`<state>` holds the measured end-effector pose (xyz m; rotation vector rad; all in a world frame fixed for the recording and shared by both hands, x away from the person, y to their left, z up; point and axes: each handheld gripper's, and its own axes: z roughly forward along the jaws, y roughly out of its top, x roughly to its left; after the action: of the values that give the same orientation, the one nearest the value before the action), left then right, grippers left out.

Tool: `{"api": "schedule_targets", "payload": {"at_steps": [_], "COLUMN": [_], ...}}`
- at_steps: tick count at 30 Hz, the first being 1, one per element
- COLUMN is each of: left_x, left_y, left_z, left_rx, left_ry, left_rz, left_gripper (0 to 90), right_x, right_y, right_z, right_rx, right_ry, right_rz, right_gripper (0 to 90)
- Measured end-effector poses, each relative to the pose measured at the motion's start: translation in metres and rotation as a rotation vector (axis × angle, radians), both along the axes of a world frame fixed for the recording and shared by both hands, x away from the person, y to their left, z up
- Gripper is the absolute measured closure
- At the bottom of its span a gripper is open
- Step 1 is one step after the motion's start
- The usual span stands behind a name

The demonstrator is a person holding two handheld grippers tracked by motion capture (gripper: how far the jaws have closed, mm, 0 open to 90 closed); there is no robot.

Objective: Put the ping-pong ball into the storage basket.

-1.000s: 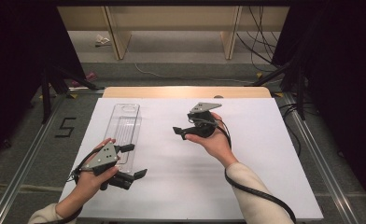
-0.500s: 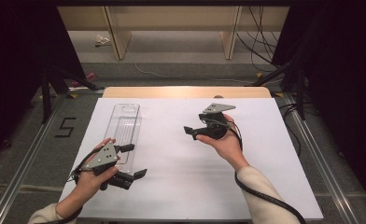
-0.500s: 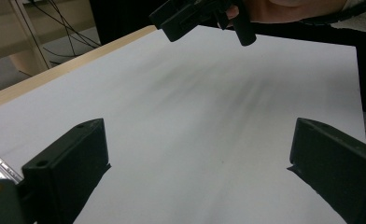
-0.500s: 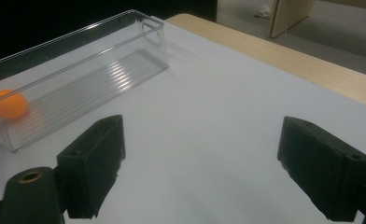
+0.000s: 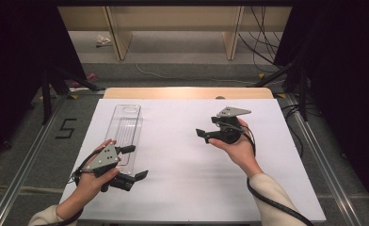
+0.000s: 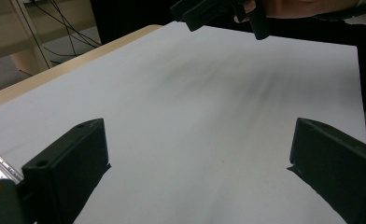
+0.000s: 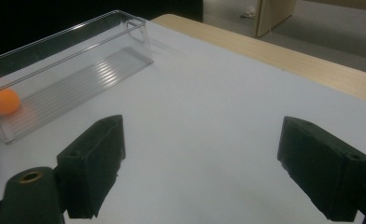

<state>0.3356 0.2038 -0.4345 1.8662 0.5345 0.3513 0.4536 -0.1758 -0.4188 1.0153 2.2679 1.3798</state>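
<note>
A long clear plastic tray (image 5: 126, 127) lies lengthwise on the left of the white table sheet (image 5: 182, 179). In the right gripper view the tray (image 7: 83, 70) holds an orange ball (image 7: 1, 101) at its near end. My left gripper (image 5: 134, 162) rests beside that end of the tray, open and holding nothing. Its own view shows the left gripper (image 6: 195, 163) with jaws wide apart over bare sheet. My right gripper (image 5: 207, 127) is held above the sheet right of centre, pointing left toward the tray. The right gripper (image 7: 200, 168) is open and holds nothing. It also appears far off as the right gripper (image 6: 218, 11).
The sheet covers a wooden tabletop whose far edge (image 5: 187, 92) stays bare. Beyond it are floor, cables (image 5: 262, 28) and wooden furniture legs (image 5: 232, 37). A "5" mark (image 5: 66, 128) is on the floor at the left. Metal rails run along both sides.
My right gripper has drifted to the right and slightly toward the person, still open. The left gripper has stayed in place beside the tray.
</note>
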Motion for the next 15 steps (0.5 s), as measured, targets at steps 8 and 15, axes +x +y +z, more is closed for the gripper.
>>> {"api": "schedule_targets", "payload": {"at_steps": [8, 15], "left_x": [0.000, 0.000], "left_y": [0.000, 0.001], "left_z": [0.000, 0.000], "left_rx": [0.001, 0.000], "left_ry": [0.001, 0.000], "left_rz": [0.002, 0.004], "left_gripper": [3.9, 3.9], "right_x": [-0.009, -0.017], "right_y": [-0.018, -0.031], "right_z": [0.003, 0.002], "right_rx": [0.012, 0.028], "right_ry": [-0.011, -0.013], "right_rz": [-0.026, -0.053], "right_gripper": [16.1, 16.1]}}
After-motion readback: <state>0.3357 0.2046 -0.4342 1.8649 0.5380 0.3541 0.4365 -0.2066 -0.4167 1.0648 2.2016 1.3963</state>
